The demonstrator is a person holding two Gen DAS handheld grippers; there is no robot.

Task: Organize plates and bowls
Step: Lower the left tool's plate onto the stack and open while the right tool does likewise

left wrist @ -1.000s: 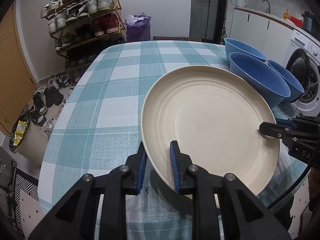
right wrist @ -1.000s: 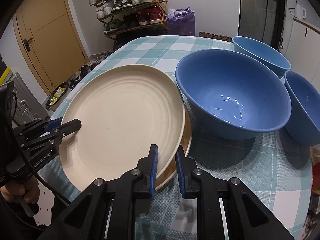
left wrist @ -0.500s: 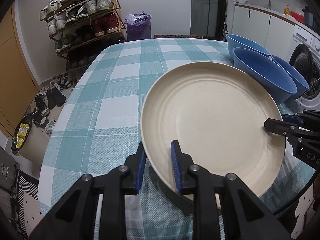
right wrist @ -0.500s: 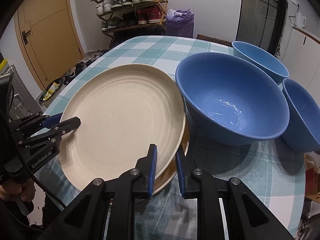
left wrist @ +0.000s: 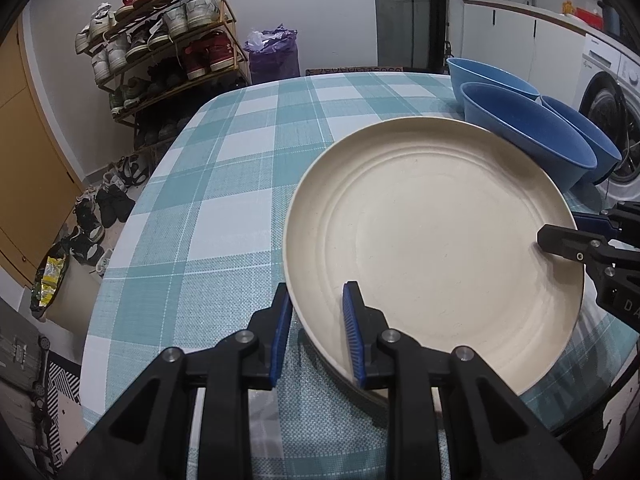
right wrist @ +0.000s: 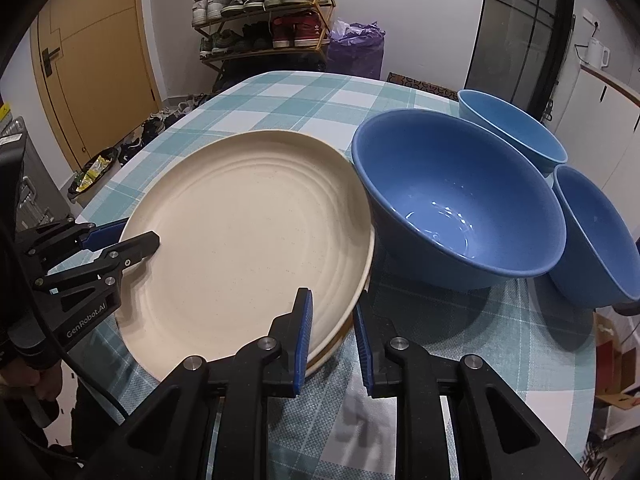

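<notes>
Woven checked tablecloth (left wrist: 224,208), ridged round cream plate (left wrist: 432,232)

I read the cream plate (left wrist: 432,236) as matt, faintly speckled, with shallow ridged rings. Near blue bowl (right wrist: 460,200): smooth, glossy inside. Checked cloth (left wrist: 224,208) on the bench looks coarsely woven. Far shoe rack (left wrist: 168,60): thin metal wire.

Shoe rack (left wrist: 160,40) standing against white wall (left wrist: 328,4), purple bag (right wrist: 356,52) sitting beside it, orange door (right wrist: 96,60) showing left, washing machine (left wrist: 612,120) showing right, shoes lying on floor (left wrist: 100,208).
</notes>
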